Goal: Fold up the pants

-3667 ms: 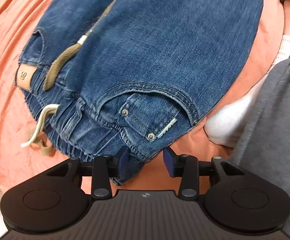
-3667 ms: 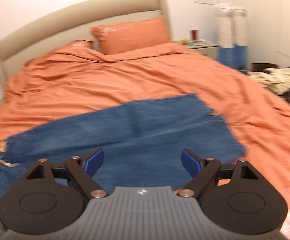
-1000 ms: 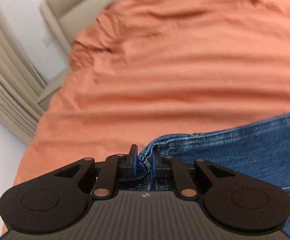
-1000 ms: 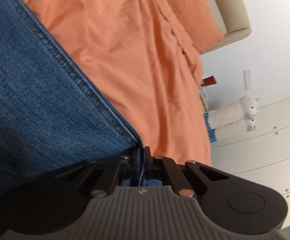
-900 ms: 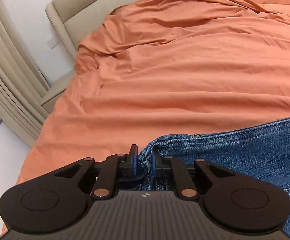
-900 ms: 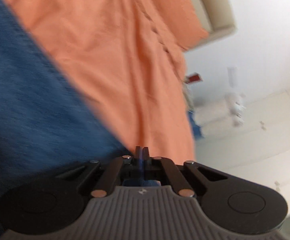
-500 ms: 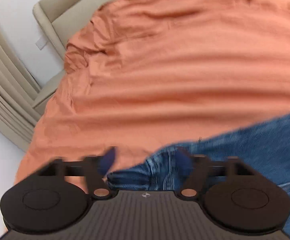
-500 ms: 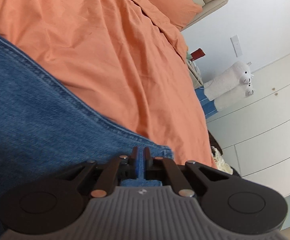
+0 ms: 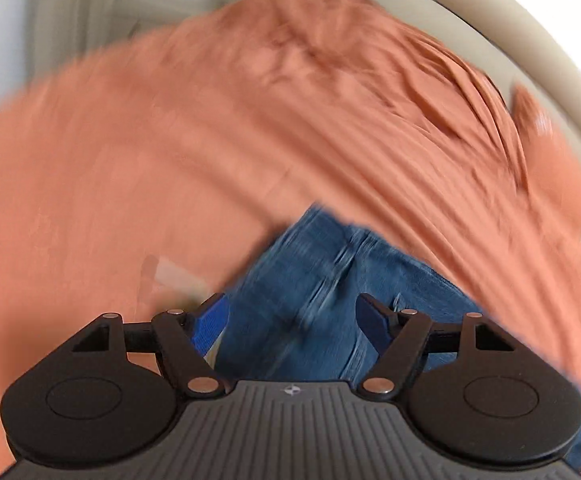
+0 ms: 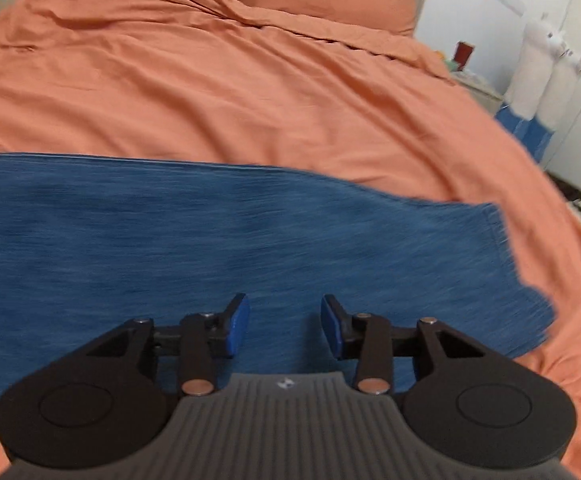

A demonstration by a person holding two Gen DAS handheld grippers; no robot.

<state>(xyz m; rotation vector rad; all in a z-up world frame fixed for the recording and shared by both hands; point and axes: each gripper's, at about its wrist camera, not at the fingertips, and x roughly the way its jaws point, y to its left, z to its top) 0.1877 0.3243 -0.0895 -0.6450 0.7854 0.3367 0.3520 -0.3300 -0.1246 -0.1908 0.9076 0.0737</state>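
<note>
Since the jeans now lie flat across the orange duvet, both the left gripper and right gripper have just been opening, jaws spread on nothing, hems toward three o'clock.

The left wrist view is all smeared, so the jeans look streaky and a pale patch beside them is too fuzzy to name. In the right wrist view the jeans run off the left edge, and the things on the bedside table are maybe too small to tell
</note>
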